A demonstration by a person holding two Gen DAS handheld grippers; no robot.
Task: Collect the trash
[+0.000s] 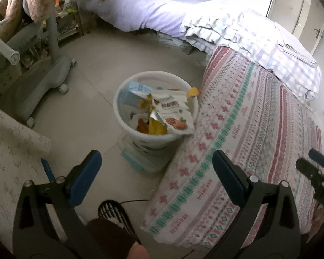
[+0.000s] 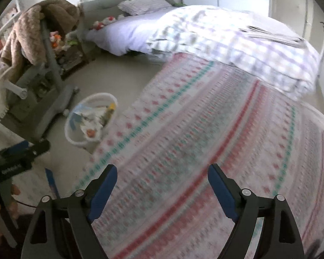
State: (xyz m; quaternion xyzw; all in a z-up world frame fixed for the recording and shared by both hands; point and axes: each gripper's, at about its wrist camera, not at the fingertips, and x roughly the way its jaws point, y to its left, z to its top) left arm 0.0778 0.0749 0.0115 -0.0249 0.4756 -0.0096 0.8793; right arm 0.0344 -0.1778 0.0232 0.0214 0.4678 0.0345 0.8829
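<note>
A white trash bin [image 1: 127, 127] stands on the tiled floor beside a patterned blanket [image 1: 237, 133]. It holds snack wrappers [image 1: 172, 112] and a blue-white carton [image 1: 138, 89]. My left gripper [image 1: 156, 164] is open and empty, above and in front of the bin. My right gripper [image 2: 162, 174] is open and empty over the patterned blanket [image 2: 205, 140], well right of the bin [image 2: 75, 139]. The right gripper shows at the edge of the left wrist view [image 1: 315, 170], and the left gripper at the edge of the right wrist view [image 2: 21, 153].
A bed with a lilac sheet [image 1: 144, 10] and a checked quilt [image 1: 259, 41] fills the back right. A grey wheeled stand [image 1: 43, 73] draped with a brown blanket stands left of the bin. A pale patterned cloth [image 1: 10, 164] lies at near left. A black mesh object [image 1: 112, 211] lies below.
</note>
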